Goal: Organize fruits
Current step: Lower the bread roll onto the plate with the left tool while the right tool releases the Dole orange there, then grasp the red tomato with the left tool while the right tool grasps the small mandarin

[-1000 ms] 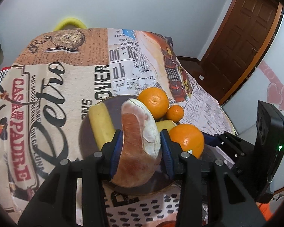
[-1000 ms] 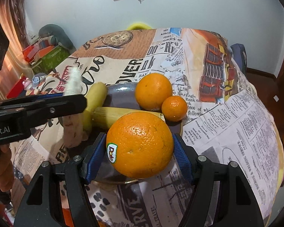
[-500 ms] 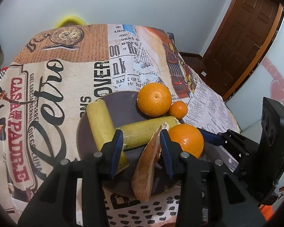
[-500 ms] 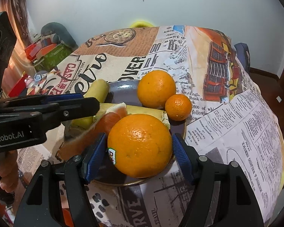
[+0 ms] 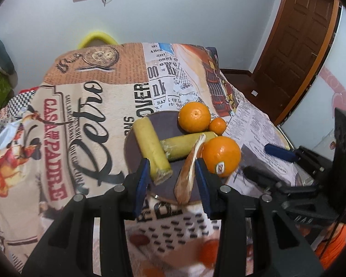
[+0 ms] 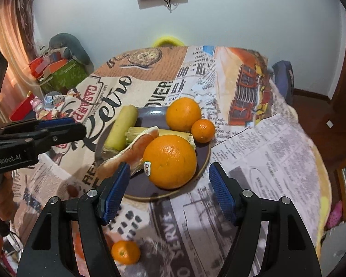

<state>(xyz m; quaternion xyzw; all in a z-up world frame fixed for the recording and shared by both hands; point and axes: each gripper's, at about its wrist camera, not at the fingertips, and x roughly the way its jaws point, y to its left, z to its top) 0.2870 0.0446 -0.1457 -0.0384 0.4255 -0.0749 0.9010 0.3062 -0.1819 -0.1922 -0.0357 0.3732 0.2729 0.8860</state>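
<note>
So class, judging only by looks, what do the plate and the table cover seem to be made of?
Plate: probably glazed ceramic; dark purple-grey, smooth, with a faint sheen and a thin lighter rim. Table cover: printed woven fabric; matte, draping softly over the table's edges, with newspaper and poster motifs. Neither can be confirmed by sight alone.

On the dark round plate (image 6: 203, 159), the second pale yellow peeled banana piece (image 6: 175, 133) lies mostly hidden behind the large stickered orange (image 6: 170, 161) and the reddish-brown fruit wedge (image 6: 131, 153) in the right wrist view. The wedge's near end is covered there by a blue-padded finger (image 6: 114, 192). In the left wrist view, the things low on the counter between the black fingers (image 5: 141, 182) are blurred: a small orange round fruit (image 5: 207, 252) and a dark red blob (image 5: 139, 240), too smeared to name.
</note>
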